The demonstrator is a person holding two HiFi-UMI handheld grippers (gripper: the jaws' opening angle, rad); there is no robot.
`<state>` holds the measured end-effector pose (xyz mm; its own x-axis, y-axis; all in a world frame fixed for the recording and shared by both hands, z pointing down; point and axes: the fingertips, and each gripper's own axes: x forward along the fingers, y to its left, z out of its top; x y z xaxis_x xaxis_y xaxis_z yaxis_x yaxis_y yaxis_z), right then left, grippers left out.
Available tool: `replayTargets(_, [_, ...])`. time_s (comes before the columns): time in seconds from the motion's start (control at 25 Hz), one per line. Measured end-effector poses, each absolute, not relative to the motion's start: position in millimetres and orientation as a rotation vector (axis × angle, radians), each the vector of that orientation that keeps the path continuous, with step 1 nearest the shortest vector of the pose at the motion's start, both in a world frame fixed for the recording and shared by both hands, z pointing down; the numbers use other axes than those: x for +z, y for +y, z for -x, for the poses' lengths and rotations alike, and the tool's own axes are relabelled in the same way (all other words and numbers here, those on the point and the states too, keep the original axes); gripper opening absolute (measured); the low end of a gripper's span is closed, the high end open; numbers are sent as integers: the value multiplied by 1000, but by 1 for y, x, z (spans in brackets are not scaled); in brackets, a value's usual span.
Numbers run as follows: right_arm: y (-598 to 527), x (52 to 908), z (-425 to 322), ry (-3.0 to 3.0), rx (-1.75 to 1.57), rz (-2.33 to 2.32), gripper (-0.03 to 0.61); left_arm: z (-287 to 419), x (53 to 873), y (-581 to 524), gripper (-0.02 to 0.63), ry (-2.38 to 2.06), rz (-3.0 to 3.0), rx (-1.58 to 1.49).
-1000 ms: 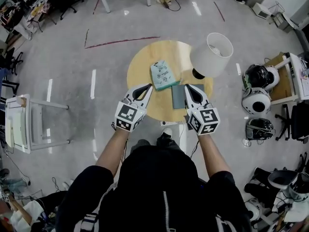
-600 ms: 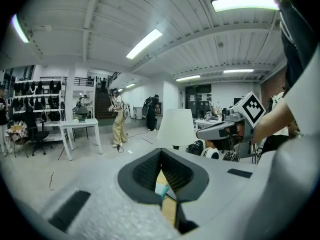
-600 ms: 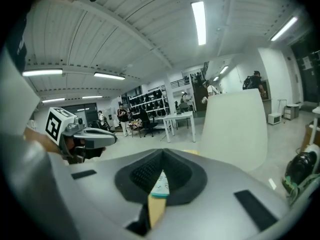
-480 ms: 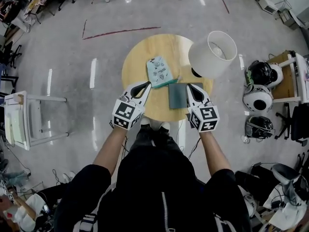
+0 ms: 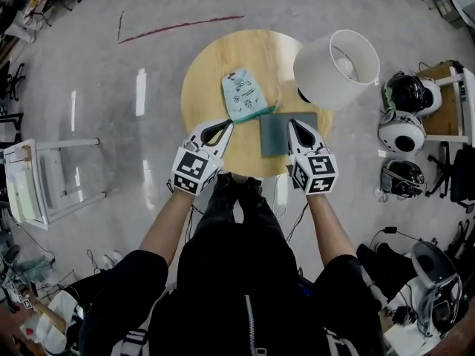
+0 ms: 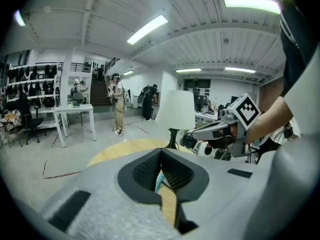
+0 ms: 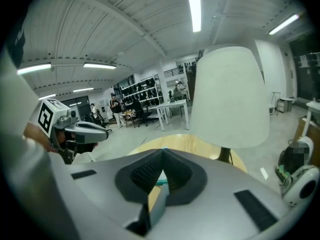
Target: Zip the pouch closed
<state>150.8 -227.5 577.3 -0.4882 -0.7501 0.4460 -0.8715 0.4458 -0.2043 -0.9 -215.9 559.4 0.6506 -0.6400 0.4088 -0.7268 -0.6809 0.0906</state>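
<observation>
Just ahead of the left tongs [image 5: 224,125], and a little toward the right pair, the teal pouch [image 5: 243,95] lies flat on the round wooden table [image 5: 215,61]. Both pairs hang over the near side of the table, one to each flank of the pouch, and neither touches it.

The left tongs are pressed fully together with nothing in them. Their own camera shows a sliver of teal through the gap behind the tips, but that is the pouch lying beyond, not something held. The right tongs [image 5: 292,124] are likewise closed tip to tip and empty. They hover over a flat grey pad [image 5: 276,133] whose far corner sits right at the pouch's near corner; whether the two touch I cannot tell. Beyond the right tongs stands a lamp [image 5: 335,69] with a white shade, which crowds that side.

To my eye the zipping has not started. One pair on each side suits the job, since one can pin the fabric while the other draws the slider. Both must open before either can take hold. I cannot make out the zip pull from here, so which pair should take it is unclear. Thin, loose fabric like that is likely to slide on the smooth wood unless it is held down.
</observation>
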Motion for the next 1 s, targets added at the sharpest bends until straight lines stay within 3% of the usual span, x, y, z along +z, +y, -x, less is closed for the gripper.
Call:
replayTargets(0.24, [-218,584,-167,-2371,654,-1481,5,-43,594,-234,13,-926,-2643,574])
replayTargets(0.56, [-198,582,-212,-2317,712,-1617,5,-103,647,-262,112,-733,-2620,748])
replayTargets(1.0, [-165,592,-245,-2226,762,-1754,5,-149,735,-283,166,-556,-2438,1051])
